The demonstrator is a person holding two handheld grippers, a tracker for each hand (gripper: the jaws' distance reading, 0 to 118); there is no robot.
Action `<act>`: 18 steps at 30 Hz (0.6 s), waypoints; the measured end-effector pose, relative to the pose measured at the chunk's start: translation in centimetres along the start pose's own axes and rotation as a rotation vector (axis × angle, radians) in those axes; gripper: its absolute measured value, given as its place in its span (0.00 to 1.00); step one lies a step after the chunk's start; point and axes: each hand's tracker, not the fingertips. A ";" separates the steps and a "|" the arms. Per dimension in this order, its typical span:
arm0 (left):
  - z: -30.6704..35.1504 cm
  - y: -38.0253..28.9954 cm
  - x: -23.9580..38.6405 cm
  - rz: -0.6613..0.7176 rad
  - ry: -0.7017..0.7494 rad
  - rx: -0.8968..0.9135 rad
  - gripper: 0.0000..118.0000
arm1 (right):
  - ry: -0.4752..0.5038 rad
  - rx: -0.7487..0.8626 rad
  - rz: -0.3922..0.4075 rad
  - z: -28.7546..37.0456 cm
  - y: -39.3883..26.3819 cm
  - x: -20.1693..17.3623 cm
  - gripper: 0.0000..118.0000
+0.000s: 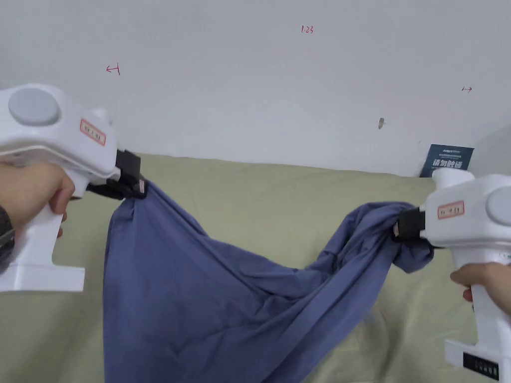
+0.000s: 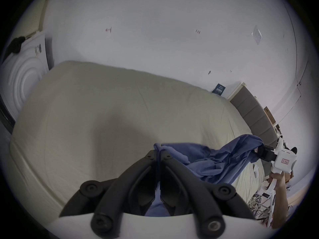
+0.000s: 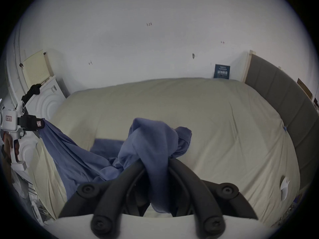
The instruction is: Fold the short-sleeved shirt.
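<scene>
Shirt: the blue short-sleeved shirt [image 1: 199, 294] hangs in the air between both tools, above the near half of the beige bed [image 1: 279, 199], sagging in the middle.
Left gripper [image 1: 133, 185]: jaws closed tight on a thin edge of the cloth at the left, held high.
Right gripper [image 1: 401, 228]: jaws clamped around a thick bunched wad of the cloth at the right, held lower.
Progress: judged early; no fold shows, and the garment is crumpled, not spread.
Left to do: probably lay it flat on the bed, smooth it, then fold.
Hard to make out: sleeves, collar and hem cannot be told apart; the lower part is cut off in the head view.
</scene>
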 end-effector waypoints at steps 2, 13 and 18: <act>1.5 1.7 0.7 -0.001 -0.009 0.048 0.02 | -0.005 0.047 0.019 0.7 2.0 -0.7 0.09; 11.5 9.0 6.4 -0.129 0.012 0.235 0.02 | 0.000 0.231 0.057 6.6 11.2 -3.0 0.09; 13.0 10.6 7.8 -0.151 0.060 0.331 0.02 | -0.022 0.291 0.081 7.8 14.7 -3.9 0.09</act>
